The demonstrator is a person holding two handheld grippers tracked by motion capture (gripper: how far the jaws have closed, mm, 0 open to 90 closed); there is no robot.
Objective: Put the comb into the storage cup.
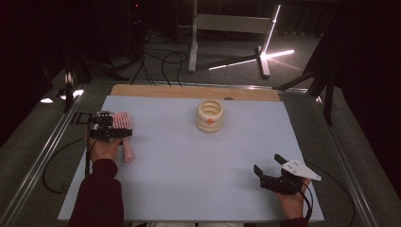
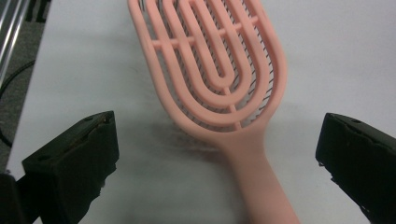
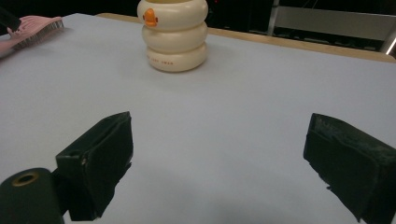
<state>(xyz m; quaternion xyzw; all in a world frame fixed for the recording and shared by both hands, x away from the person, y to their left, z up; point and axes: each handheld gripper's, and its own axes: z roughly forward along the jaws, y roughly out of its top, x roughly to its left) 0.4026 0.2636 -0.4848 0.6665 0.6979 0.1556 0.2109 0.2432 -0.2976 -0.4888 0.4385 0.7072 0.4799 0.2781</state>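
Observation:
A pink vented hairbrush (image 1: 126, 142) lies at the left of the pale blue mat (image 1: 189, 179), handle toward the person. My left gripper (image 1: 111, 126) hovers just over it, open. In the left gripper view the brush (image 2: 215, 70) runs away from me, and my left gripper (image 2: 218, 140) has one jaw on each side of the brush's neck, neither touching it. My right gripper (image 1: 268, 164) stands open near the front right of the mat, holding nothing. The right gripper (image 3: 219, 149) faces a cream ringed container (image 3: 173, 35) with an orange mark.
The cream container (image 1: 210, 116) stands at the mat's far middle, well apart from both grippers. A wooden strip (image 1: 189, 91) borders the far edge. Metal rails (image 1: 42, 156) run along the table's sides, and cables lie on the floor beyond.

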